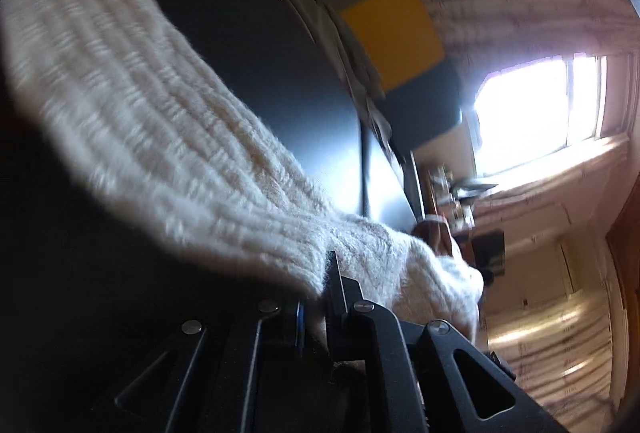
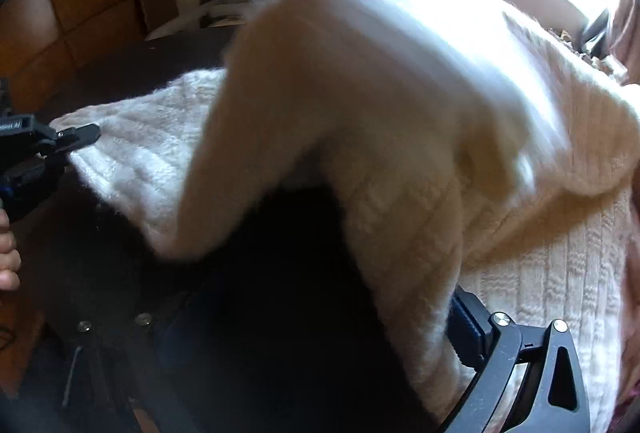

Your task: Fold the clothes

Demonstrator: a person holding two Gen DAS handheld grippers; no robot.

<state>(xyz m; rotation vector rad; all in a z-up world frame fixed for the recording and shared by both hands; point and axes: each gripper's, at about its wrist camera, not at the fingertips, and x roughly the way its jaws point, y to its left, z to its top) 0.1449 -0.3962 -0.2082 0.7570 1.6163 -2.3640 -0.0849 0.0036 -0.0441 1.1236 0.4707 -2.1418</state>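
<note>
- Your left gripper (image 1: 320,297) has its two black fingers pressed together on a fold of the cream knitted sweater (image 1: 160,137); the wool bunches out on both sides of the closed fingers.
- From the left wrist view, the ribbed knit runs away from that grip up and to the left, stretched over a dark table surface (image 1: 288,81).
- That view is tipped sideways, so the bright window (image 1: 532,113) and a chair back in grey, yellow and dark blue panels (image 1: 396,37) lean across the picture.
- Your right gripper (image 2: 432,317) is also clamped on the sweater (image 2: 400,113): a thick edge of the knit passes between a blue-padded finger (image 2: 468,329) on the right and a finger lost in shadow on the left.
- From the right wrist view, the sweater rises from that grip into a raised, blurred hump with a dark hollow under it, while more of the knit lies flat at the lower right.
- In the same view, your left gripper (image 2: 86,135) shows at the left edge, its black tip closed on the far end of the knit, which lies low there on the dark table (image 2: 140,65).
- Fingertips of your left hand (image 2: 8,261) show at the left edge below that gripper's body.
- The two grippers hold opposite ends of the garment, well apart.
</note>
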